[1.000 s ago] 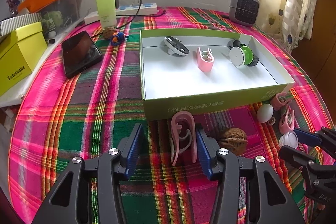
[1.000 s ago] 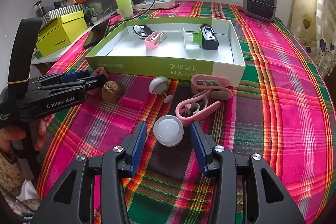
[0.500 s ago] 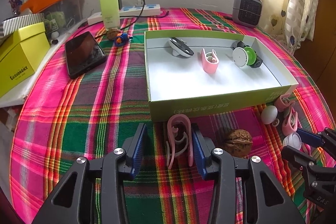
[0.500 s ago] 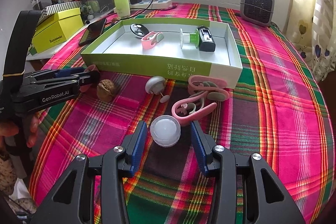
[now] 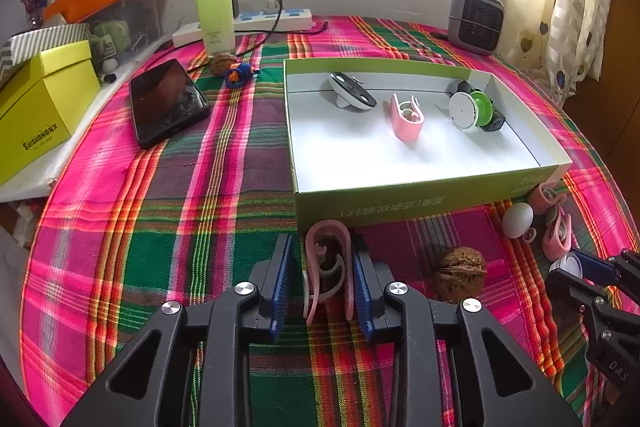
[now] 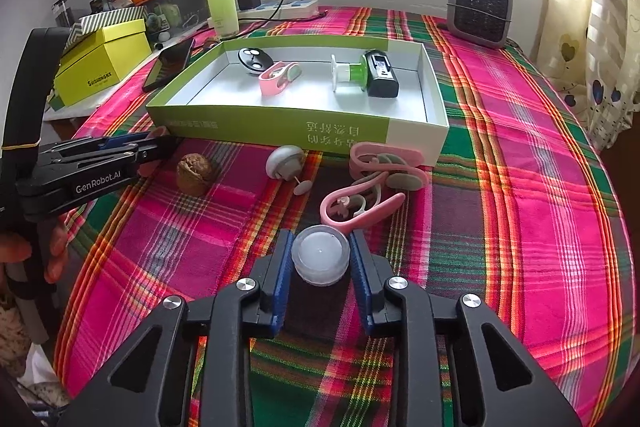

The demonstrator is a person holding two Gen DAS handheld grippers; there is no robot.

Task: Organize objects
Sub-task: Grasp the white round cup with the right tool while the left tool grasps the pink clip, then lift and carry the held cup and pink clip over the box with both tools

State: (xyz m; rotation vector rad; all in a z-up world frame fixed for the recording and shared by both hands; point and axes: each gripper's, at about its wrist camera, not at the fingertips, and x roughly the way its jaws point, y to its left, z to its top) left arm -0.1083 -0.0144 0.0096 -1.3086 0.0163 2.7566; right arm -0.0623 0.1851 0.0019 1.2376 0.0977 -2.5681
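On the plaid cloth, just before the green box, a pink clip lies between the fingers of my left gripper. The jaws are closing: the right pad touches the clip and a thin gap remains at the left pad. My right gripper has both pads against a white round cap, its jaws still closing in. A walnut, a grey round piece and two more pink clips lie loose between the grippers. The box holds several small items.
A phone, a green bottle, a power strip and a yellow box sit at the left and back. A small heater stands at the back right. A hand holds the left gripper.
Both grippers' jaws have drawn in from wide apart: the left around the pink clip, the right onto the white cap. Neither hand has shifted.
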